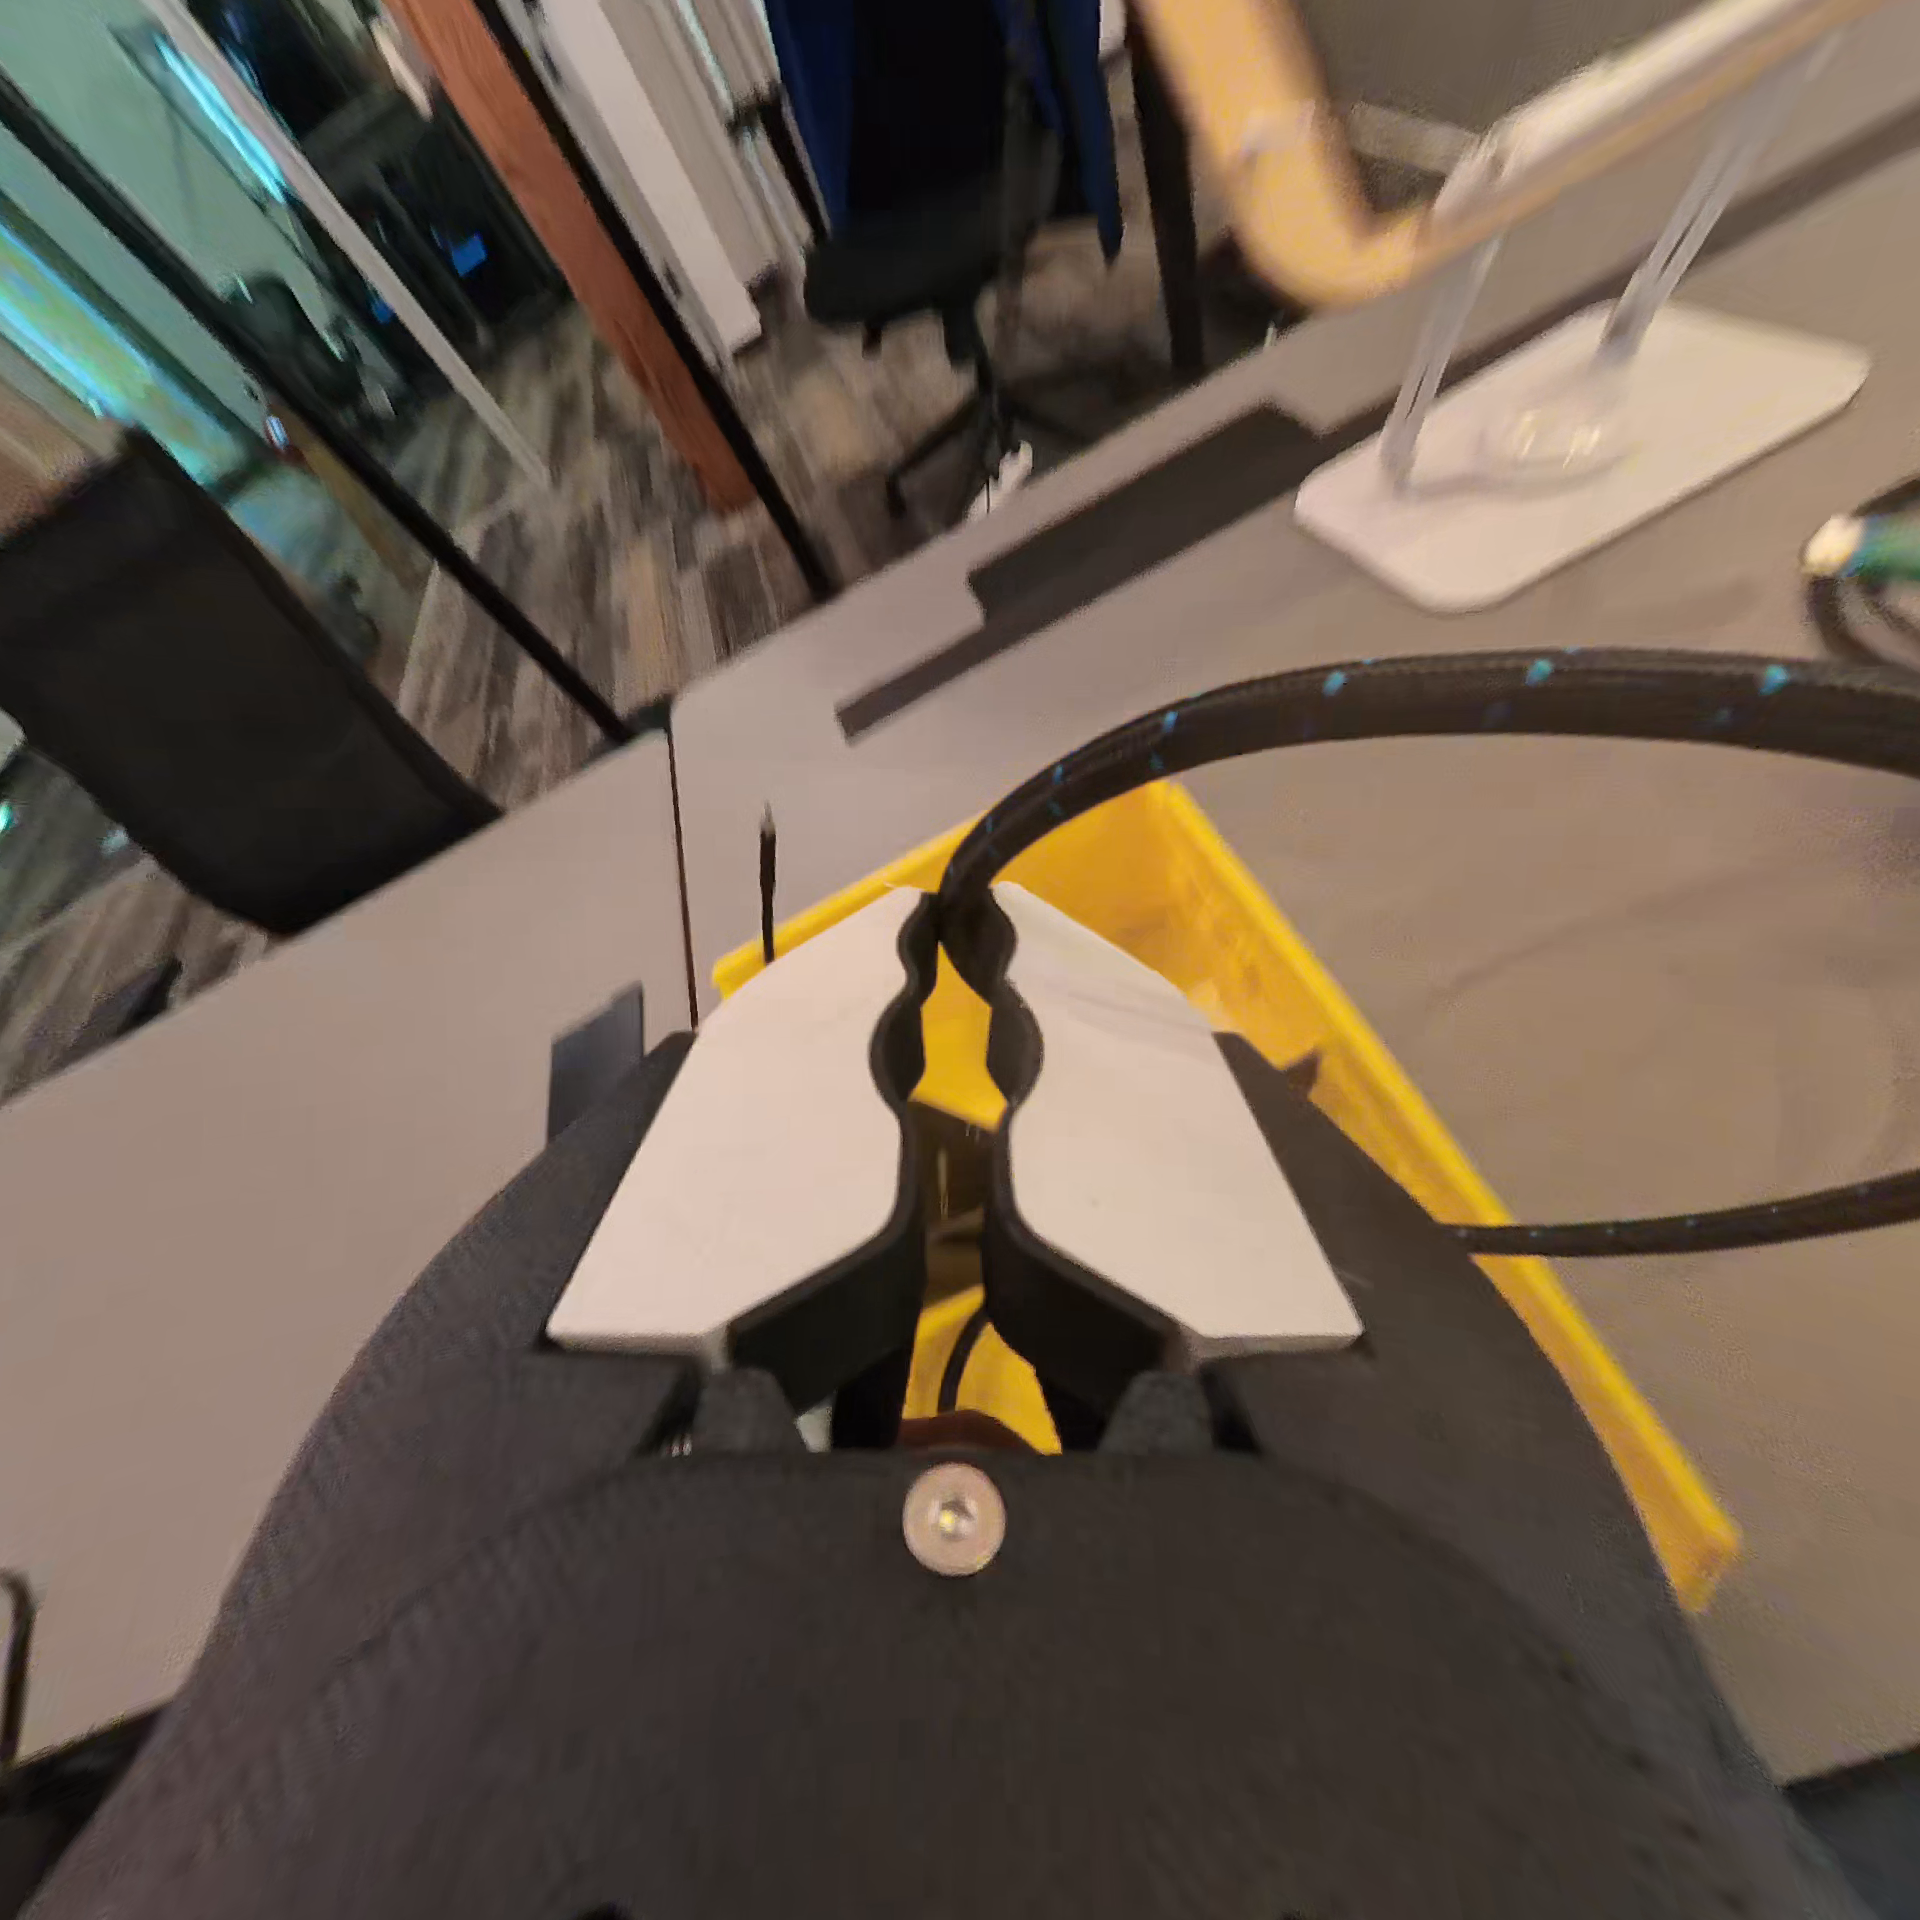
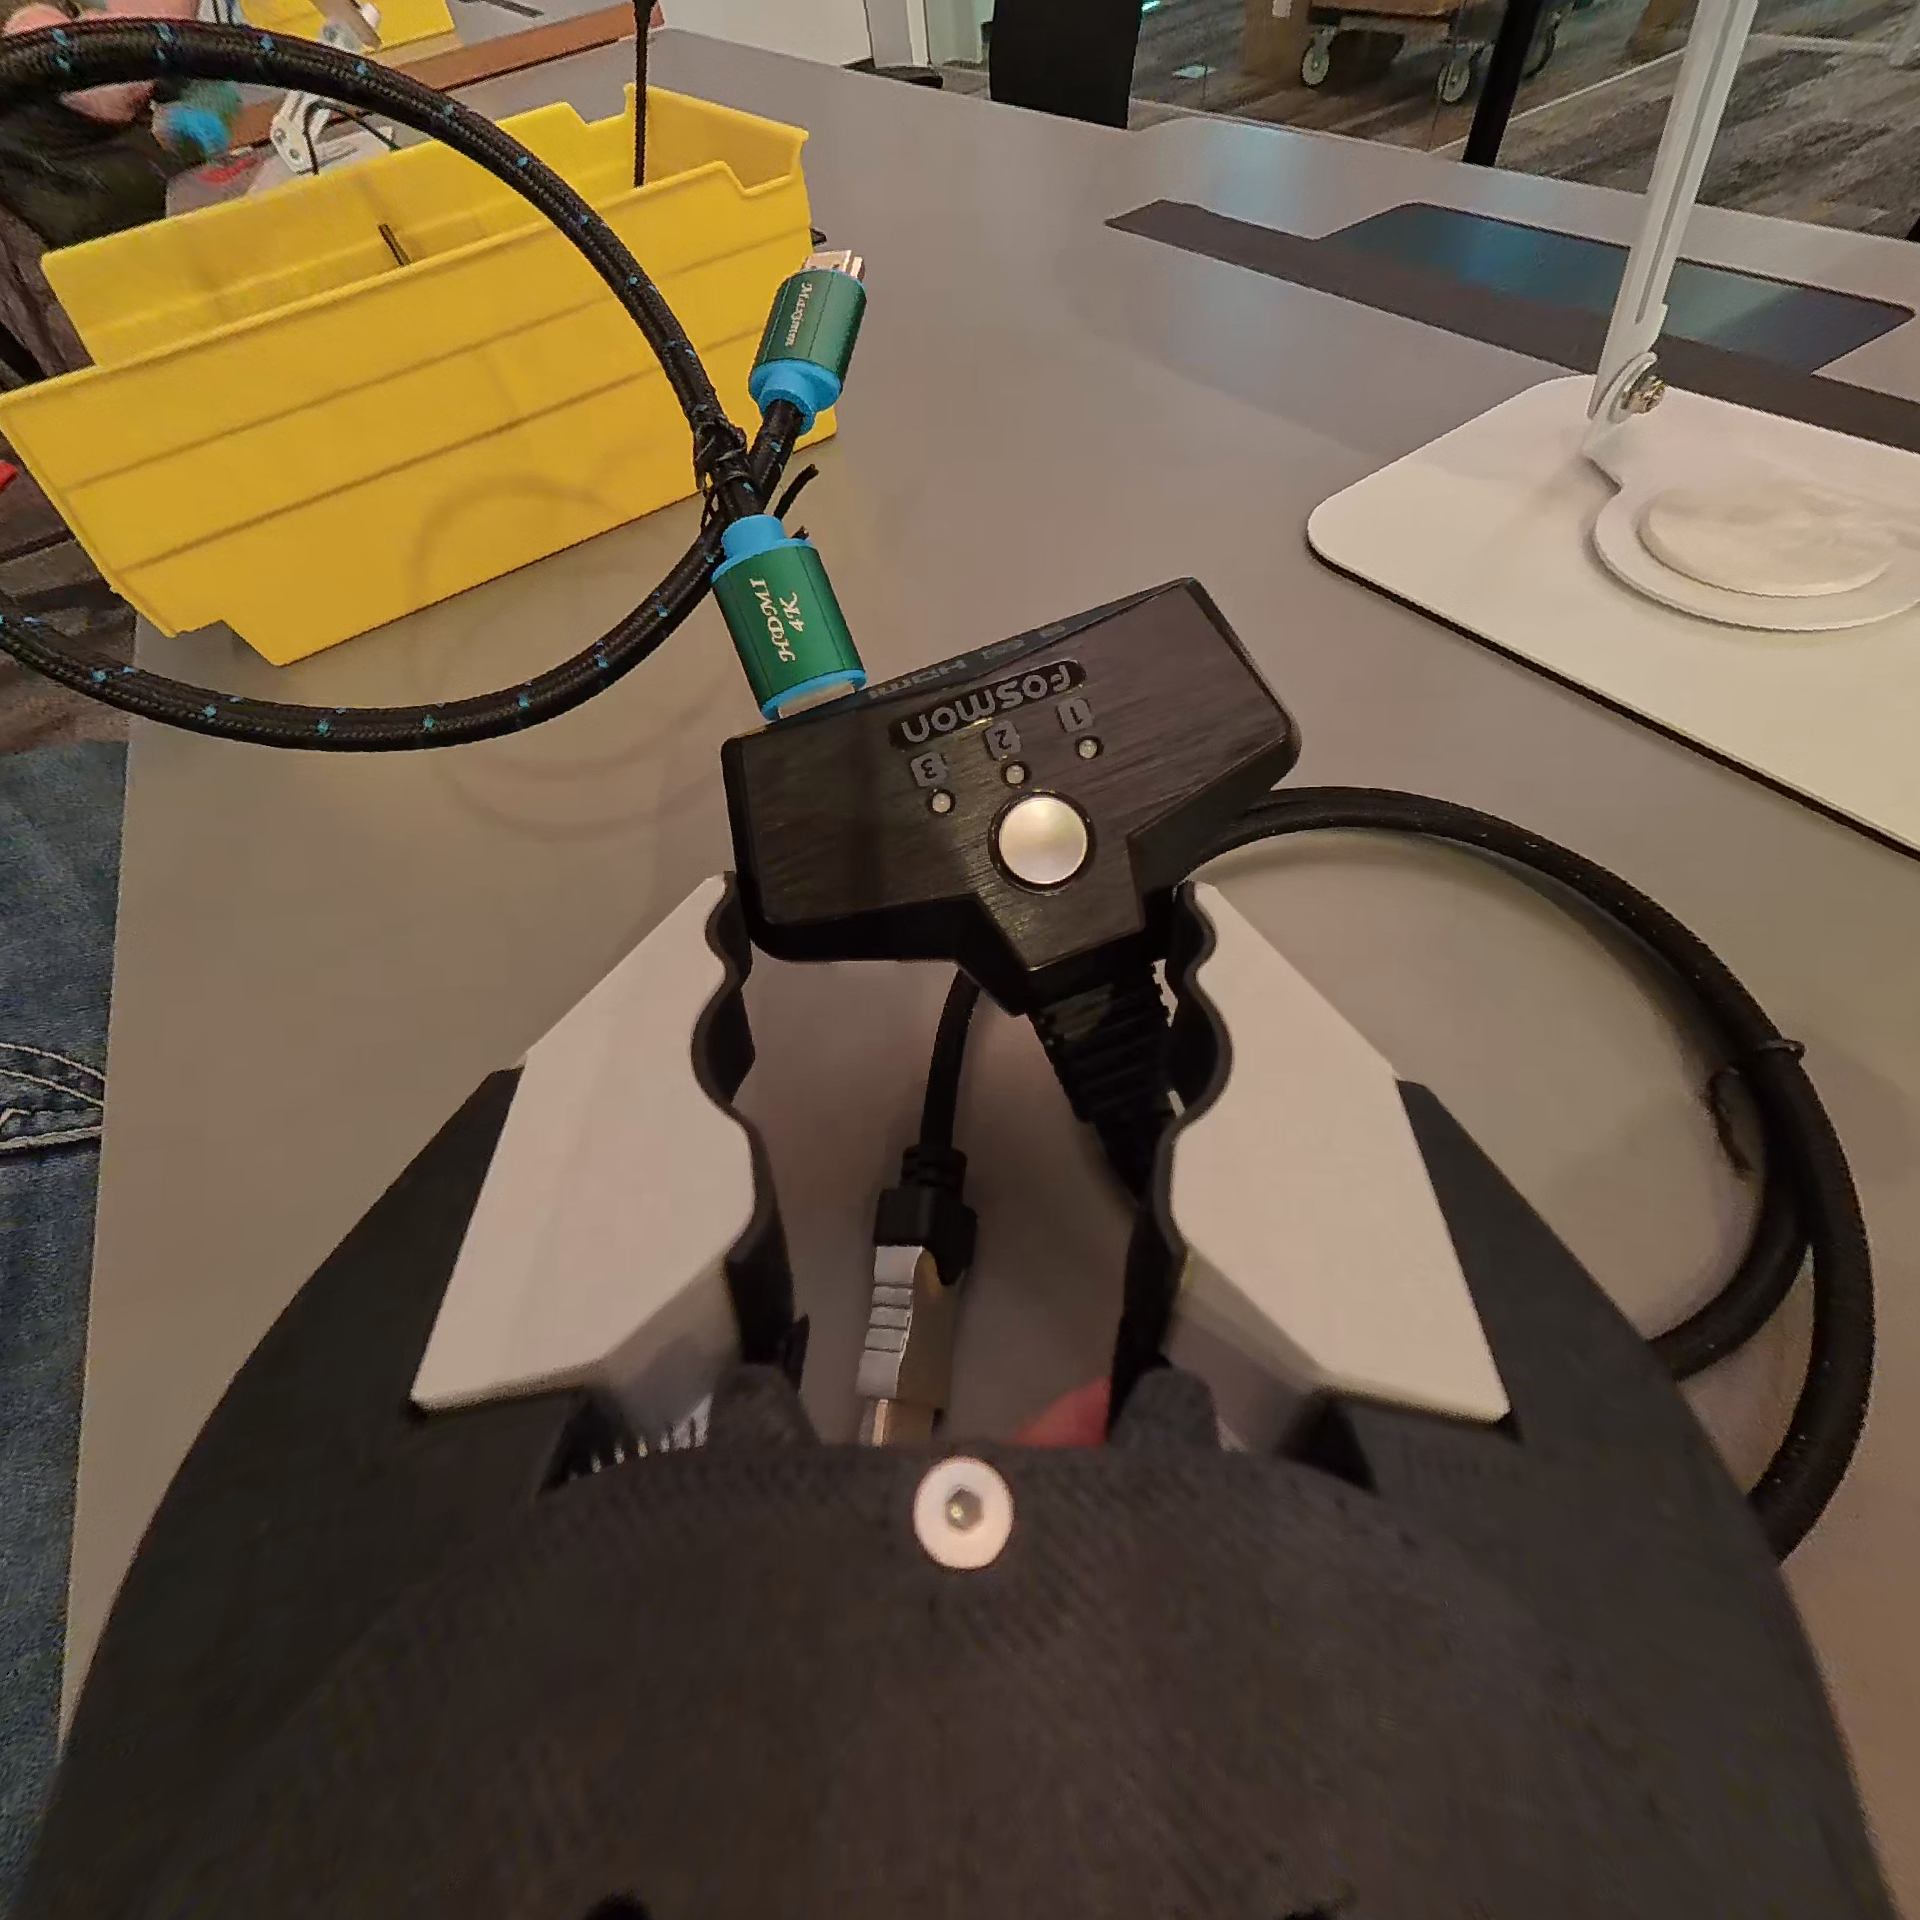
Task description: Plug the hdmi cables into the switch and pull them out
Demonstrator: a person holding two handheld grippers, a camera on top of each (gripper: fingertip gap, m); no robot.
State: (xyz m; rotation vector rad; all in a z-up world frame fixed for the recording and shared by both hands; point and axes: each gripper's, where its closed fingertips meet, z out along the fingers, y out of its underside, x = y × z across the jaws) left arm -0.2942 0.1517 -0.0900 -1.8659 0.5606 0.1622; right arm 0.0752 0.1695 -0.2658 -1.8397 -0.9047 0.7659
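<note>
My left tool [image 1: 961, 935] has its two fingers drawn almost together, the scalloped black pads [image 1: 902, 1023] pinching at the tips with only a thin wavy gap behind them. It points forward and slightly downward. My right tool [image 2: 951, 914] is spread wide, its white-faced fingers [image 2: 623, 1122] well apart, the tips bracketing what sits between them. It angles down toward the desk [image 2: 416, 935].
</note>
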